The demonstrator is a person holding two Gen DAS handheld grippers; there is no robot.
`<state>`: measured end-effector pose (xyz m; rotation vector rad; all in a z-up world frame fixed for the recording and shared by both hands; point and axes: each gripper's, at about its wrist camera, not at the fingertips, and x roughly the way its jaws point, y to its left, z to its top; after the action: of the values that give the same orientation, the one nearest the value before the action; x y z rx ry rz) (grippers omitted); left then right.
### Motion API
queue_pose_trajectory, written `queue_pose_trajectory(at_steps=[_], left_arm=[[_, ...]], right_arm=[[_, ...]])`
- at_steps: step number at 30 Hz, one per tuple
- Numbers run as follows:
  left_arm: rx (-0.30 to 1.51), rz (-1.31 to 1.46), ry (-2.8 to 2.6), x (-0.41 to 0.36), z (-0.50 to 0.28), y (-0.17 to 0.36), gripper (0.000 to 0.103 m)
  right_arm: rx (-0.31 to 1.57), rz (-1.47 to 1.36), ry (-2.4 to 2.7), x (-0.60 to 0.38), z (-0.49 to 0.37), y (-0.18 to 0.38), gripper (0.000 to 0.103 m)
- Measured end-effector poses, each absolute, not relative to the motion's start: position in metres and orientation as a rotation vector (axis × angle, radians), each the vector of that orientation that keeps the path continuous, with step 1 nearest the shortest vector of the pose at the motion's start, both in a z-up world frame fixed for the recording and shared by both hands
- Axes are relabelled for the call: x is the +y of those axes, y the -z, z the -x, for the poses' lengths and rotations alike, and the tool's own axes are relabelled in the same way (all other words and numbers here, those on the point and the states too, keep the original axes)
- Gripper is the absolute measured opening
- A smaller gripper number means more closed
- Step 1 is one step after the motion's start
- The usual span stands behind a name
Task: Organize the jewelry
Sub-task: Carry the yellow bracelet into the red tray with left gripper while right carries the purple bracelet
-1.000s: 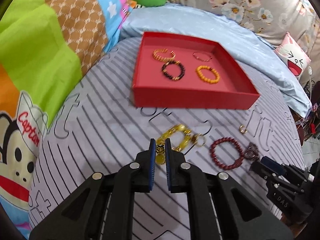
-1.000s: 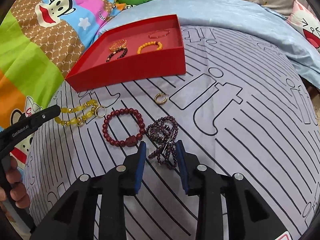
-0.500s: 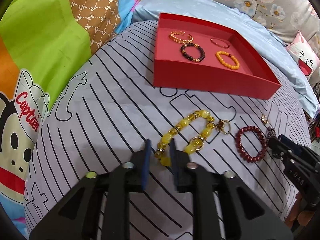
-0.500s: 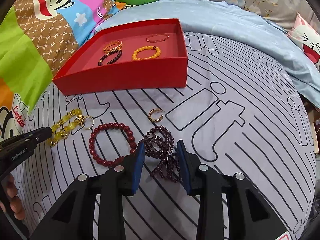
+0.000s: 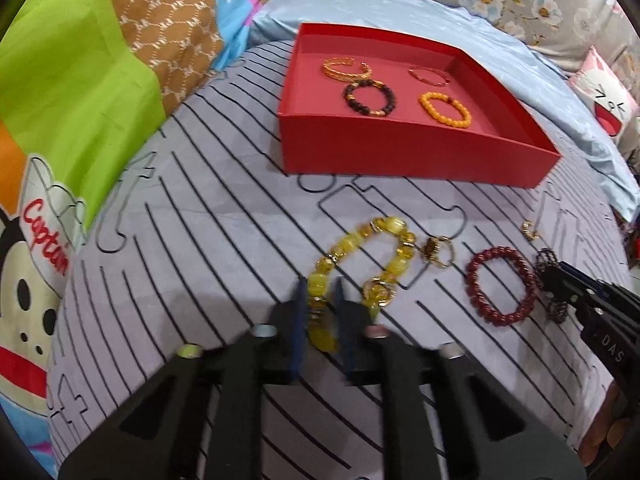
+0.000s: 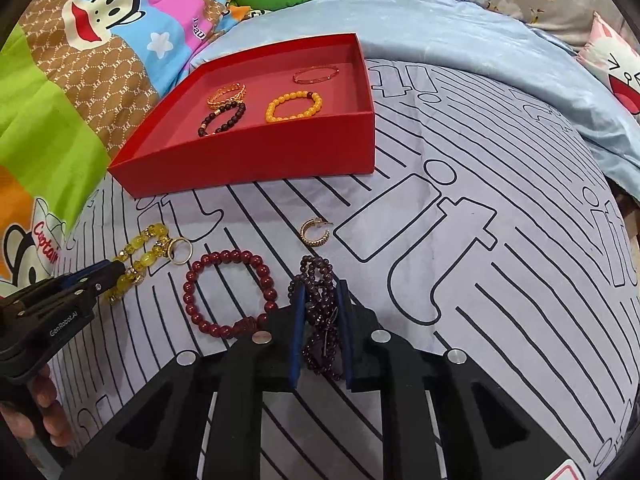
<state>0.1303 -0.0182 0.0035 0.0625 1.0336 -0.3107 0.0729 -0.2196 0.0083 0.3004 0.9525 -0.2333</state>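
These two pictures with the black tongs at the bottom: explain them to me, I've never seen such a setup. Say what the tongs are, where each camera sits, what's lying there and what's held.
They are hand-held two-finger grippers, one per hand, each carrying a fisheye camera that looks along its fingers. On a striped bedsheet stands a red tray holding four bracelets. In the left view, the left gripper has closed on a yellow bead bracelet. In the right view, the right gripper has just been closing on a dark purple bead strand. A red bead bracelet, a gold ring and a gold hoop earring lie loose.
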Motion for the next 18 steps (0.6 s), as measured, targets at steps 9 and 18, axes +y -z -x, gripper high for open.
queue_pose_trajectory(at_steps=[9,18], left_arm=[[1.030,0.002,0.386,-0.015,-0.117,-0.027,0.009],[0.924,0.014,0.465,-0.024,-0.107,-0.091,0.009]], right_arm=[[0.903,-0.329,0.222,-0.222,-0.051,-0.033,0.014],[0.817,-0.328,0.174,-0.221,-0.054,-0.078,0.014]])
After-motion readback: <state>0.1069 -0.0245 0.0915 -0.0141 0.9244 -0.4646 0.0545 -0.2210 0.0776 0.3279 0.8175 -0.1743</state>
